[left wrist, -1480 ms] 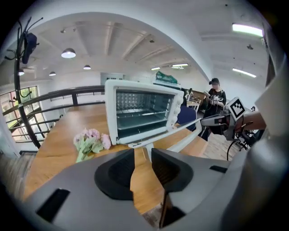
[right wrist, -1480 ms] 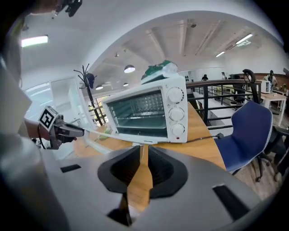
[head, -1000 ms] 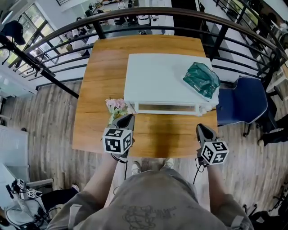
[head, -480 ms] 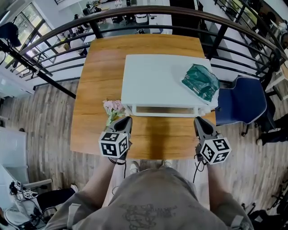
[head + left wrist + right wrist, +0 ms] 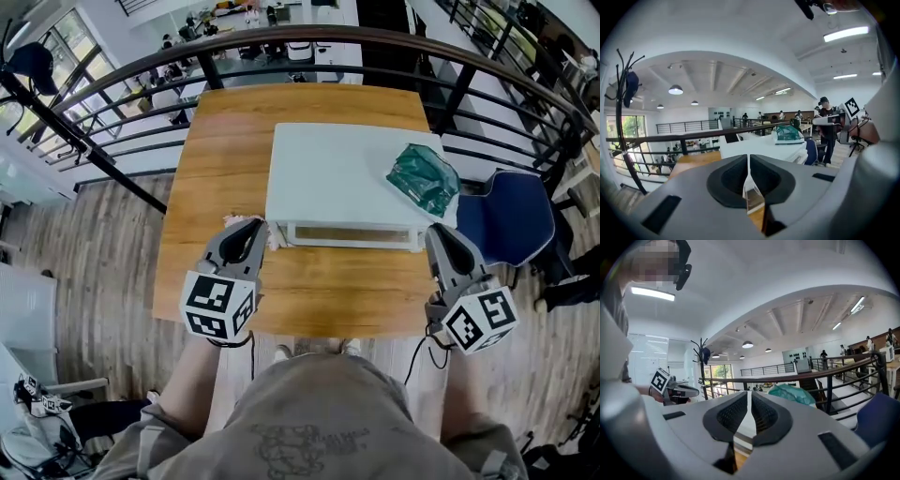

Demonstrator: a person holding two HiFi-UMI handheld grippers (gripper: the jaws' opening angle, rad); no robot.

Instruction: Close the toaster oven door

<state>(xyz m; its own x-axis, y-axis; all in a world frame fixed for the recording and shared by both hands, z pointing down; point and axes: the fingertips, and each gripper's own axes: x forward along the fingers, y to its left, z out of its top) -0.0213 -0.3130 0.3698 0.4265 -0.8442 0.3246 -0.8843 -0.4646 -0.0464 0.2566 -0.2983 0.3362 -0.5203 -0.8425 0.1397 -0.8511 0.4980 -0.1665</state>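
The toaster oven sits on the table. Its door is a long strip across its front. The left gripper and right gripper are both pressed together and empty. They are by the oven's front corners, about equally near.

A wooden table bears a white toaster oven and pink flowers.

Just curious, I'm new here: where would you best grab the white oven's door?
Probably the door by its long white near edge, from the person's side of the table: that edge spans the full width and faces the left gripper and right gripper, both shut.
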